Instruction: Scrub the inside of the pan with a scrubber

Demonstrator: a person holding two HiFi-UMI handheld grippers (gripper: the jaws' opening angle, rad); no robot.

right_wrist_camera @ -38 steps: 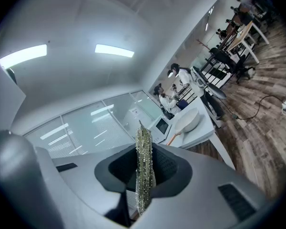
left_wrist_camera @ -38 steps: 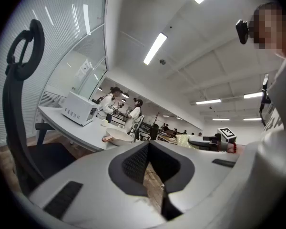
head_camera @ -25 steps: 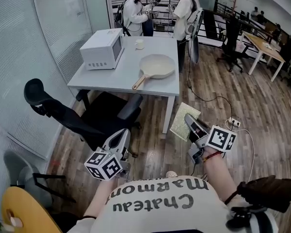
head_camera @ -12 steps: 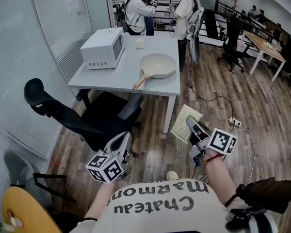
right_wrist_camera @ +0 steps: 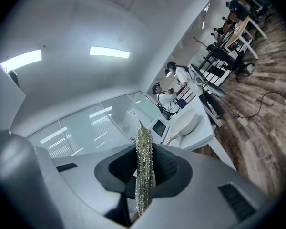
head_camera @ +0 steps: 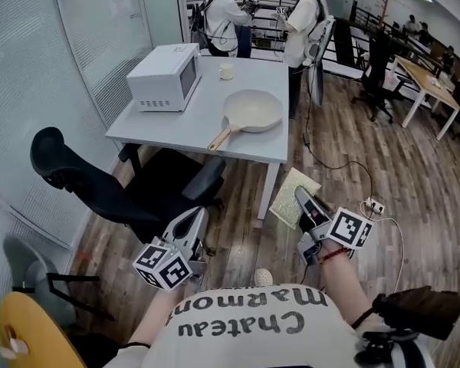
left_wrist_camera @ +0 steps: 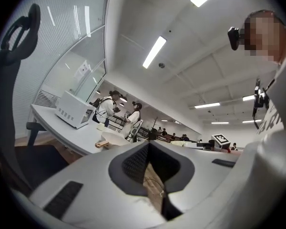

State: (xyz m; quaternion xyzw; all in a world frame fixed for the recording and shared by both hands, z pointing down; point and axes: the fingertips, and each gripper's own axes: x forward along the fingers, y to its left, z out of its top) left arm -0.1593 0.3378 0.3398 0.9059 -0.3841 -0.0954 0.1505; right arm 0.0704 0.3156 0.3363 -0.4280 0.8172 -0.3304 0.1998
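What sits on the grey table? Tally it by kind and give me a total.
Microwave: 1
Pan: 1
Cup: 1
Total: 3

White shirt (head_camera: 249, 332), dark mirrored lettering

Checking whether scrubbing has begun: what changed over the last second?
Only the viewpoint: the table and pan drift slightly lower and rightward in the head view, as if the person nears them. The right gripper stays shut on the scrubber, the left gripper shut and empty; pan untouched.
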